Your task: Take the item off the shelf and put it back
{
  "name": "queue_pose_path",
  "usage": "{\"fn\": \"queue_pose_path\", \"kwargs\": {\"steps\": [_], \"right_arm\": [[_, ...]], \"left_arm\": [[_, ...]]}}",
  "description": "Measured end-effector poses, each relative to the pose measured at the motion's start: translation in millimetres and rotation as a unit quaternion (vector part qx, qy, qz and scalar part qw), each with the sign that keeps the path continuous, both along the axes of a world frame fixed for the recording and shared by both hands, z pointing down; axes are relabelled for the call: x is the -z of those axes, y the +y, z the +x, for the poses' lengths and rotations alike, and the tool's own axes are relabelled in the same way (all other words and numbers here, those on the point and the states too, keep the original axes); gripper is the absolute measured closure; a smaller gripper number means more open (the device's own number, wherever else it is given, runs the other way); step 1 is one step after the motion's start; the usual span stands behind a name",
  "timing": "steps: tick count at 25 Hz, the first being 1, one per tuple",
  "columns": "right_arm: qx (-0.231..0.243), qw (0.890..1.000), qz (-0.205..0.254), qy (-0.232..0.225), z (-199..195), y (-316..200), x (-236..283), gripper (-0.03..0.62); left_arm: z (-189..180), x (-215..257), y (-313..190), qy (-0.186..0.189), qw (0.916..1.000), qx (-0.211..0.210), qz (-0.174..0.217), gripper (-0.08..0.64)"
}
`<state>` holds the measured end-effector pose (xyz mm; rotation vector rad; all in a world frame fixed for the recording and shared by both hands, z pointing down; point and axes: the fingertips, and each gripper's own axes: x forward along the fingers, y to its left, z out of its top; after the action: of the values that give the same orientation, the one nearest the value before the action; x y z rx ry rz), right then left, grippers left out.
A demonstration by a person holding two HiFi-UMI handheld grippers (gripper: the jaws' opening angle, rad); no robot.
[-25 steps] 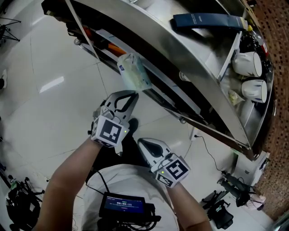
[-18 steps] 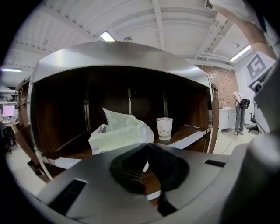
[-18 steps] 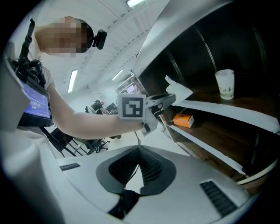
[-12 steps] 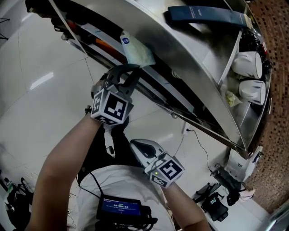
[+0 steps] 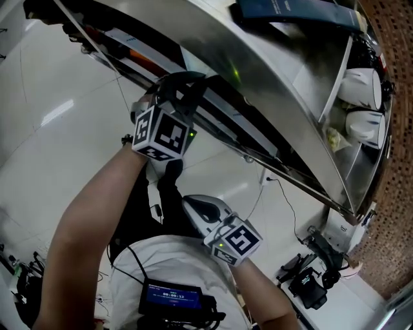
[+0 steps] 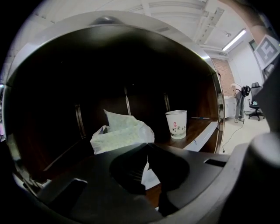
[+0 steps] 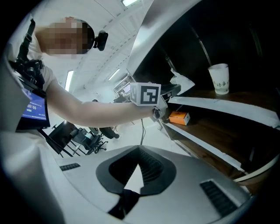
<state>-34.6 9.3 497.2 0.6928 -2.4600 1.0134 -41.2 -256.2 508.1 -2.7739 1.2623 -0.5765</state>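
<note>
A pale green plastic packet (image 6: 121, 134) is pinched at its near edge in my left gripper (image 6: 146, 151), which is shut on it. The packet sits inside the dark shelf opening, low over the wooden shelf board (image 6: 197, 129). In the head view the left gripper (image 5: 187, 80) reaches under the curved metal shelf top (image 5: 284, 97), and the packet is hidden there. The right gripper view shows the same packet (image 7: 181, 82) ahead of the left gripper (image 7: 168, 94). My right gripper (image 5: 193, 205) hangs back near my body, shut and empty, also seen as (image 7: 139, 151).
A white paper cup (image 6: 176, 124) stands on the shelf board right of the packet. An orange box (image 7: 178, 117) lies on the lower shelf. A dark blue box (image 5: 290, 9) lies on the shelf top, white cups (image 5: 361, 87) at right. Cables and gear (image 5: 310, 283) sit on the floor.
The left gripper has carried the packet up and forward under the metal shelf top, so the packet has left the head view. The right gripper has stayed where it was.
</note>
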Motion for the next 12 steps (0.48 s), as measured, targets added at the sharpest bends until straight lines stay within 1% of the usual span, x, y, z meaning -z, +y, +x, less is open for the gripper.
{"fn": "queue_pose_path", "kwargs": {"steps": [4,8,12], "right_arm": [[0.001,1.0,-0.007,0.005,2.0,6.7,-3.7,0.586],[-0.003,1.0,-0.011,0.007,6.8,9.0,-4.9,0.586],[0.0,0.999,-0.037,0.01,8.2,12.3,-2.0,0.586]], "left_arm": [[6.8,-3.3,-14.8,-0.005,1.0,-0.003,0.004,0.552],[10.0,-8.8,-33.5,0.003,0.9999,0.011,-0.005,0.552],[11.8,-12.6,-45.4,0.004,0.9996,0.025,-0.012,0.551]]}}
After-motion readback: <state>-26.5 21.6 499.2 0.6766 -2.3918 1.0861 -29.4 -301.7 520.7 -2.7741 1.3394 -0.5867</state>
